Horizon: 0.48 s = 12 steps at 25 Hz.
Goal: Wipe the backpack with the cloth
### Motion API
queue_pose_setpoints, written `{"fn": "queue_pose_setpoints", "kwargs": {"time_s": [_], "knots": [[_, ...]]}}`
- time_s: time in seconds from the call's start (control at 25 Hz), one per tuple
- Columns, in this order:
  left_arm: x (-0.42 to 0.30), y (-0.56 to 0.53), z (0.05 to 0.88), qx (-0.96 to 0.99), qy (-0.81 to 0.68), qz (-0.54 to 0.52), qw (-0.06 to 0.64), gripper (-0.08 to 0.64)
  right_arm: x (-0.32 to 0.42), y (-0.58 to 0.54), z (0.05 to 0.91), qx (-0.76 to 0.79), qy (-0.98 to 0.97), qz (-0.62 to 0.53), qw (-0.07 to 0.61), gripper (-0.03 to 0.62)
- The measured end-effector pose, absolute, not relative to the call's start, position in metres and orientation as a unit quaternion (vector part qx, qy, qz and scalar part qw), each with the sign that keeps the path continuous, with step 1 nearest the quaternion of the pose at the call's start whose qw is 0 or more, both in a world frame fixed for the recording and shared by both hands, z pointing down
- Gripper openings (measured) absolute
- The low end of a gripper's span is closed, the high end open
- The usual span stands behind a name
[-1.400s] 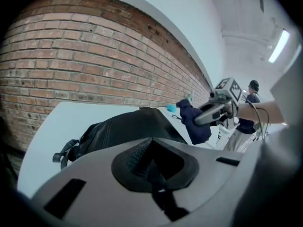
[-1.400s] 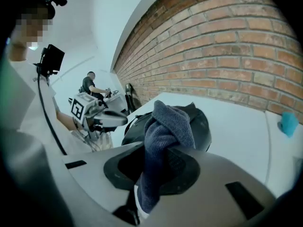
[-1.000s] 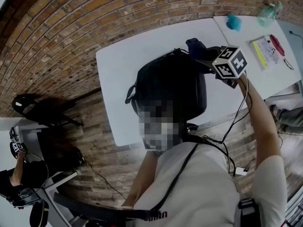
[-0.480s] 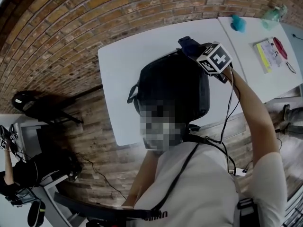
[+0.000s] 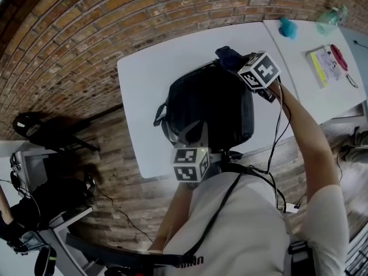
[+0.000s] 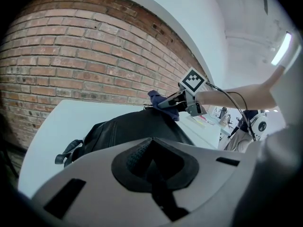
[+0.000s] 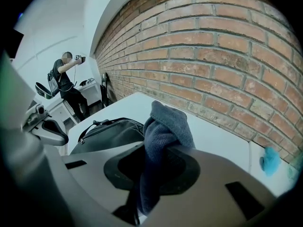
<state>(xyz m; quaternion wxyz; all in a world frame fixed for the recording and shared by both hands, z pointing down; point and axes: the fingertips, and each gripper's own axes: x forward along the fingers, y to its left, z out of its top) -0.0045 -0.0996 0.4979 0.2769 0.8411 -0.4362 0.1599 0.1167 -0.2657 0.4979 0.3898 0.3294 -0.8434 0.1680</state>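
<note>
The right tool (image 5: 234, 61) clamped the cloth (image 5: 227, 54) at the far end of the backpack (image 5: 210, 105); its length ran back across the worktop (image 5: 144, 79) toward the left tool (image 5: 192, 134), shut and empty.

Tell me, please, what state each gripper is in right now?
Left gripper: closed, jaws together, holding nothing.
Right gripper: closed on the bunched dark blue fabric cloth.
</note>
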Motion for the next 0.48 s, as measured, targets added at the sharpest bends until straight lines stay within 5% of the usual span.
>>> {"fn": "queue_pose_setpoints", "kwargs": {"time_s": [0.48], "knots": [[-0.003,-0.095,0.497,0.842,-0.435,0.158,0.279,0.003,0.114,-0.237,0.499,0.303,-0.847,0.172,0.401,0.067]]}}
